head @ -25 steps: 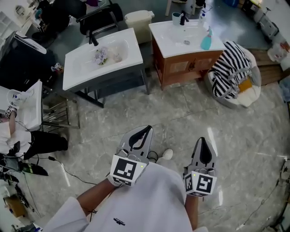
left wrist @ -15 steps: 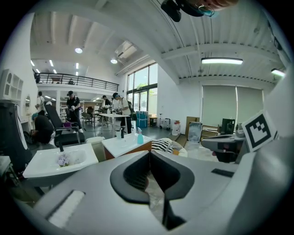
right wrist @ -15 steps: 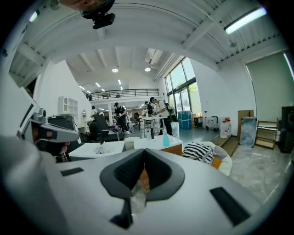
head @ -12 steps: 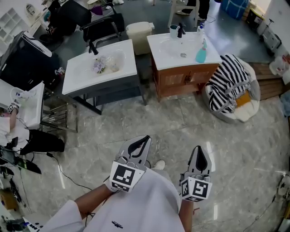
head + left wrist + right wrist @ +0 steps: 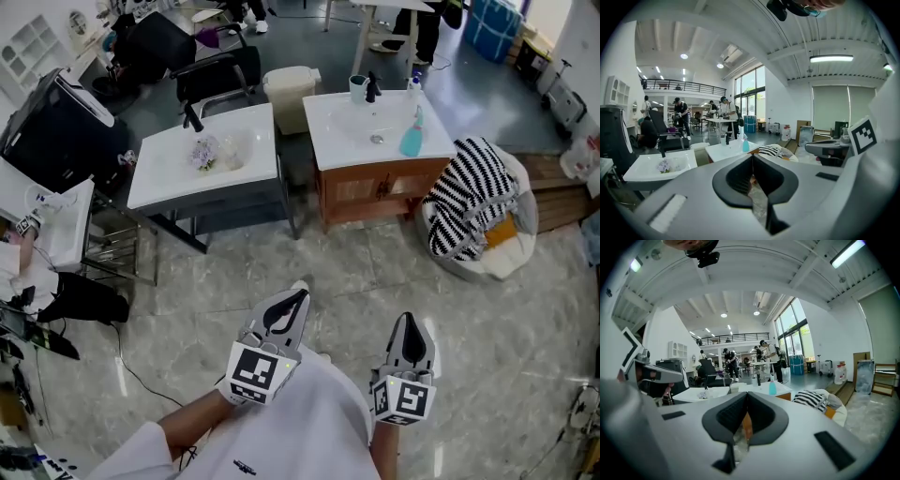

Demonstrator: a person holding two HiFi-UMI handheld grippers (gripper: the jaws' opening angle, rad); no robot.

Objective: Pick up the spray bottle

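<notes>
- The spray bottle (image 5: 412, 141) is blue-green; it stands upright on the right part of the white sink top (image 5: 323, 117), near the front edge; it is well apart from both claws, so nothing is picked up yet.
- The bottle is tall and thin; I think a bump from the side could tip it over, or push it off the edge onto the floor (image 5: 375, 267).
- The sink bowl is just beside it on the left; a knocked bottle could roll in there.
- A cup (image 5: 357, 86), a black tap (image 5: 373, 89) and a small white bottle (image 5: 413, 84) stand at the back of the same top; a reach that goes too far could hit them.
- The left claw (image 5: 300, 294) has its tips pressed together with nothing in them; the right claw (image 5: 409, 319) is closed tight and empty too; a closed claw cannot go round the bottle and would only poke it; one claw has to open wide first.
- A striped cloth (image 5: 466, 178) lies on a soft bag just right of the wooden cabinet (image 5: 375, 183); a foot could catch on it on the way in.
- The floor looks shiny; a fast step might slip.
</notes>
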